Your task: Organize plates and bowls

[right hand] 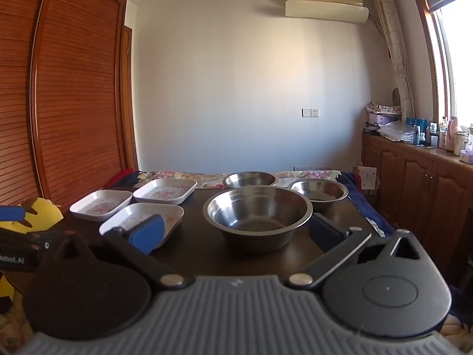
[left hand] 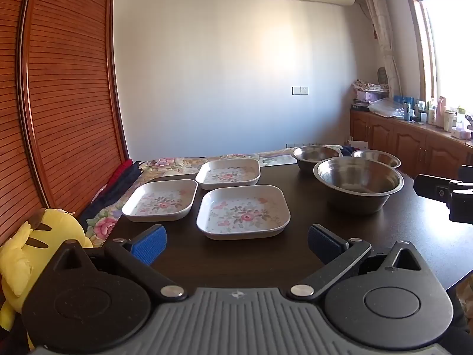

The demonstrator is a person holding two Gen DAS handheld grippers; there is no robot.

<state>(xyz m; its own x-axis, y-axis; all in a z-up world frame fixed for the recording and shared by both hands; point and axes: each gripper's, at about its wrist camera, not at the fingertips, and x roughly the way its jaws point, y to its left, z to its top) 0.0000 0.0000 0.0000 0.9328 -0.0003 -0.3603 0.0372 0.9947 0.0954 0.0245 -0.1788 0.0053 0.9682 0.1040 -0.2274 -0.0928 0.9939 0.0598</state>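
Hidden in part behind the large steel bowl (left hand: pixel 358 182): the small steel bowl (left hand: pixel 377 158) at the table's (left hand: pixel 384 236) far right corner. Cut off by the left wrist view's right edge: the right gripper (left hand: pixel 446 195), fingertips out of frame. Covered in the right wrist view by a blue finger pad (right hand: pixel 147 233): the nearest floral plate's (right hand: pixel 130 222) front. Too small to read: bottle labels (right hand: pixel 442 136) on the cabinet.

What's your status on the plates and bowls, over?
Left claw open, empty, facing nearest floral plate. Right claw open, empty, facing big steel bowl. Three plates, three bowls, all unstacked. Nothing in the way.
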